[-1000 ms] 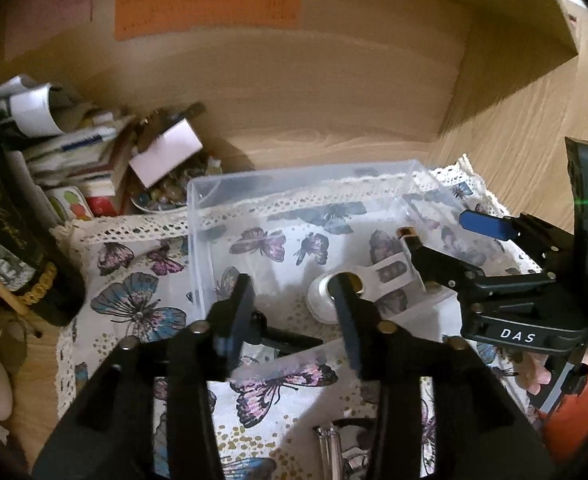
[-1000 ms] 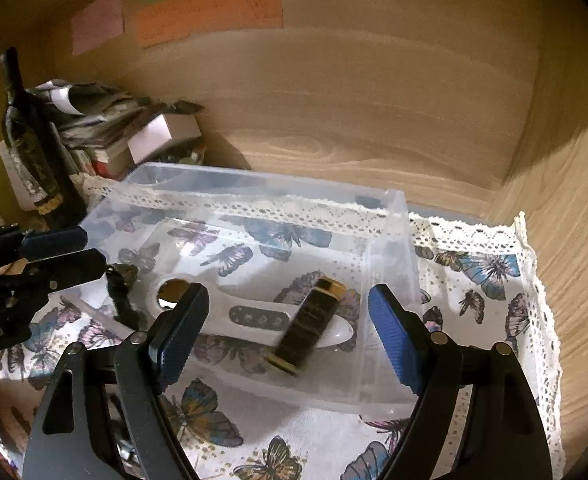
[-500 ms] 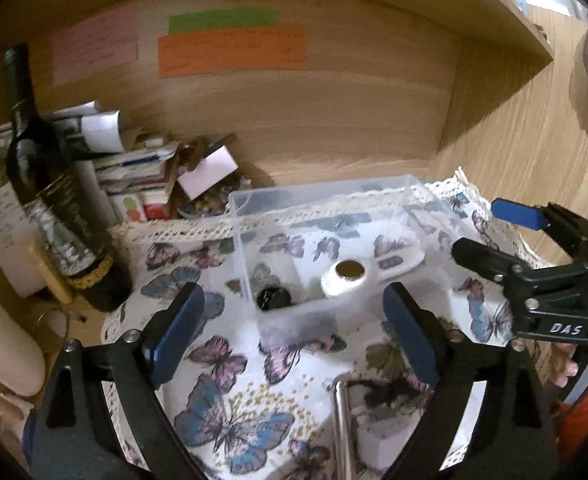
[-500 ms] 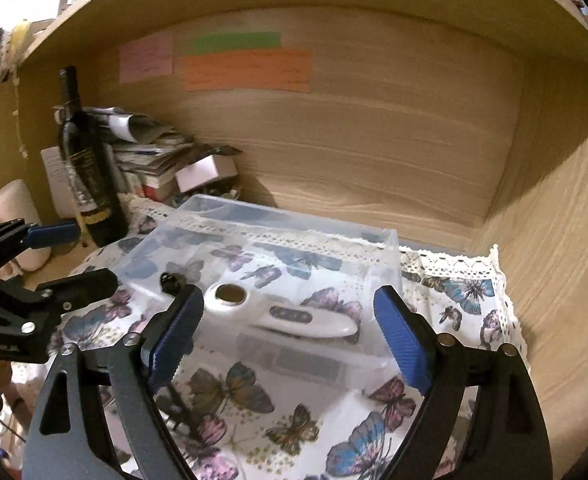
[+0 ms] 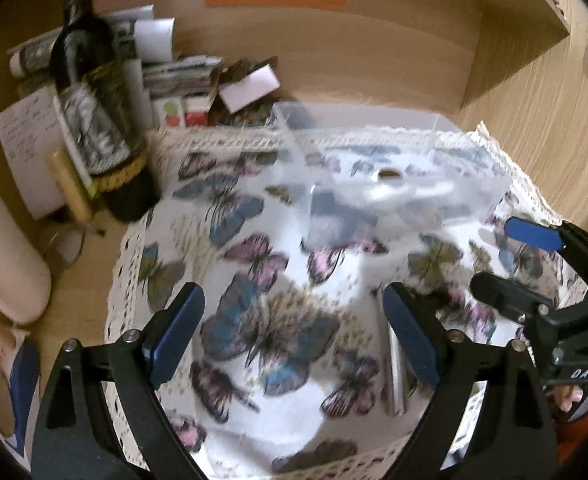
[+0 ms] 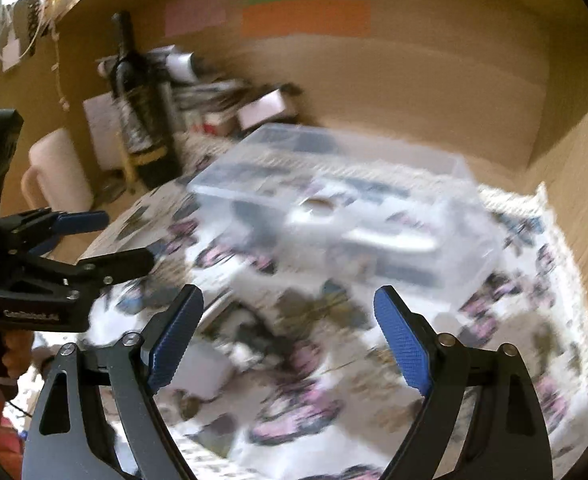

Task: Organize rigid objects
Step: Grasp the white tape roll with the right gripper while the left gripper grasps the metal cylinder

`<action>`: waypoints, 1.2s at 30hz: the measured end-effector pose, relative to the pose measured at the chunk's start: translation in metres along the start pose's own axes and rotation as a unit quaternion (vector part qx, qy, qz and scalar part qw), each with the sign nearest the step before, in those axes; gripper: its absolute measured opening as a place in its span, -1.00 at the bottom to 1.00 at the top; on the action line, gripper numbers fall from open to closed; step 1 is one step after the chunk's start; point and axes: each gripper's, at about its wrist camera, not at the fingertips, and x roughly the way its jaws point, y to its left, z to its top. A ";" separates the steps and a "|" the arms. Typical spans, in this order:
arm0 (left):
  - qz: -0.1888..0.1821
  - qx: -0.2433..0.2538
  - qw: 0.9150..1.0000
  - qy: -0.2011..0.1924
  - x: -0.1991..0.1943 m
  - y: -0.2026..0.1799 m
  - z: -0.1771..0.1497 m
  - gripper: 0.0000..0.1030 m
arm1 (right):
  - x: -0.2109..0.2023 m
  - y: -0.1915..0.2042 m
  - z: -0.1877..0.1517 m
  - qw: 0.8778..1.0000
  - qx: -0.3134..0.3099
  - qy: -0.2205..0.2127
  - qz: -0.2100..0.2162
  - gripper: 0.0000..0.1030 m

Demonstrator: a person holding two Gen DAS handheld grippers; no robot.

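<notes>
A clear plastic box (image 5: pixel 469 200) (image 6: pixel 469 248) stands at the back of the butterfly cloth (image 5: pixel 278 280). Inside it lies a white flat object with a round brown-rimmed hole (image 5: pixel 387 179) (image 6: pixel 321 210), with dark items blurred beneath it. My left gripper (image 5: pixel 294 332) (image 6: pixel 122 240) hangs over the front of the cloth, open and with nothing between its fingers. My right gripper (image 6: pixel 286 336) (image 5: pixel 509 260) is beside it on the right, also open and holding nothing. A silvery rod-like piece (image 5: pixel 395 372) lies on the cloth by my left gripper's right finger.
A dark wine bottle (image 5: pixel 94 120) (image 6: pixel 142 112) and a pile of papers and small boxes (image 5: pixel 198 76) stand at the back left. A pale roll (image 5: pixel 2 248) lies at the left. Wooden walls close in the back and right. Blurred small items (image 6: pixel 230 344) lie on the front left of the cloth.
The left jaws went from nearly shut above the box to wide open. Both grippers drew back from the box toward the front of the cloth.
</notes>
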 end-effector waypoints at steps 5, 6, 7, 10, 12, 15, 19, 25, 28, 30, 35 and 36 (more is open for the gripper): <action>0.005 -0.005 1.000 0.009 -0.003 0.010 -0.020 0.78 | 0.018 0.016 -0.021 0.999 0.003 0.037 0.019 0.63; 0.008 -0.004 1.000 0.008 -0.004 0.011 -0.023 0.78 | 0.019 0.017 -0.024 0.999 0.005 0.038 0.028 0.63; 0.011 -0.004 1.000 0.006 -0.005 0.013 -0.024 0.78 | 0.019 0.019 -0.025 0.999 0.006 0.041 0.033 0.58; 0.010 -0.007 1.000 0.000 -0.008 0.016 -0.026 0.78 | 0.024 0.024 -0.029 0.998 -0.004 0.053 0.037 0.34; 0.005 -0.011 1.000 -0.003 -0.008 0.017 -0.026 0.78 | 0.028 0.026 -0.032 0.997 -0.005 0.063 0.040 0.09; -0.002 -0.011 1.000 -0.003 -0.008 0.015 -0.026 0.78 | 0.030 0.030 -0.034 0.997 -0.013 0.067 0.032 -0.19; -0.018 -0.002 1.000 0.003 -0.005 0.006 -0.026 0.78 | 0.024 0.023 -0.035 0.998 -0.007 0.058 0.031 -0.19; -0.058 0.013 0.998 0.036 0.011 -0.017 -0.025 0.33 | 0.006 0.002 -0.030 0.999 0.012 0.029 0.012 -0.19; -0.078 0.020 0.995 0.057 0.023 -0.031 -0.023 0.11 | -0.002 -0.009 -0.028 1.000 0.020 0.017 -0.003 -0.19; -0.082 0.028 0.994 0.064 0.028 -0.039 -0.021 -0.07 | -0.005 -0.015 -0.027 1.000 0.026 0.011 -0.009 -0.19; -0.075 0.039 0.994 0.076 0.041 -0.053 -0.013 -0.55 | -0.013 -0.028 -0.028 0.999 0.041 -0.001 -0.019 -0.19; -0.074 0.040 0.993 0.078 0.043 -0.054 -0.012 -0.61 | -0.014 -0.029 -0.028 0.999 0.042 -0.003 -0.020 -0.19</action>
